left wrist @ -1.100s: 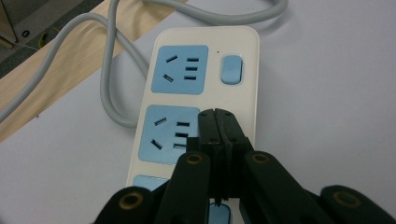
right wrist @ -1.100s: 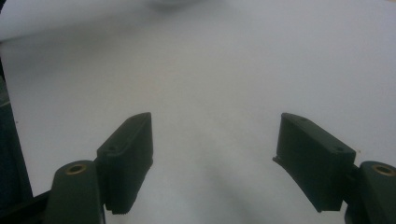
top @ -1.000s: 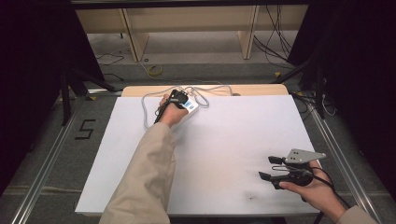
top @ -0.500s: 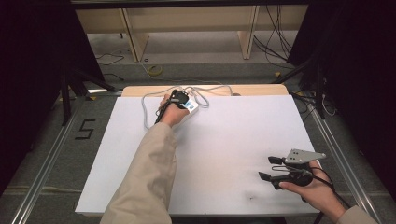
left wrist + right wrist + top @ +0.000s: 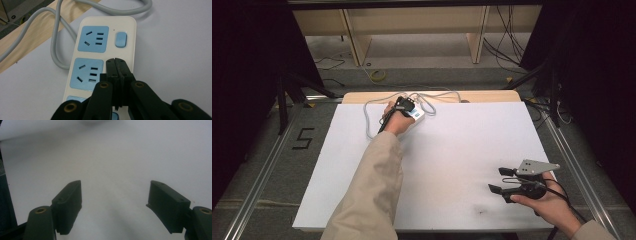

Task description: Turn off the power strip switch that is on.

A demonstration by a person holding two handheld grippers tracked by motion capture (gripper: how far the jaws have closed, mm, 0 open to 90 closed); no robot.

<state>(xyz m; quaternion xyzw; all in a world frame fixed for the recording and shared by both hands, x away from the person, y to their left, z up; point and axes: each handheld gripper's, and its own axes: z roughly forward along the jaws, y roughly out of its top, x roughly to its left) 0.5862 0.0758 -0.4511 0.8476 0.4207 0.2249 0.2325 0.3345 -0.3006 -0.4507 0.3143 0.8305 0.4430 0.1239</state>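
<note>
A white power strip [image 5: 100, 50] with blue sockets and a blue switch [image 5: 120, 39] lies at the table's far edge [image 5: 418, 114], its grey cable [image 5: 56, 45] looping beside it. My left gripper [image 5: 115, 60] is shut, jaws pressed together with nothing between them, tips over the strip just below the switch; in the high view the left gripper [image 5: 404, 106] is held at the strip. My right gripper [image 5: 498, 180] rests open at the table's near right, and its jaws [image 5: 115, 195] stand wide apart over bare white board.
The white board [image 5: 452, 155] covers the table, with a wooden strip [image 5: 482, 95] along its far edge. A sleeved forearm [image 5: 372, 185] reaches across the middle left. Shelving and cables stand on the floor beyond the table.
</note>
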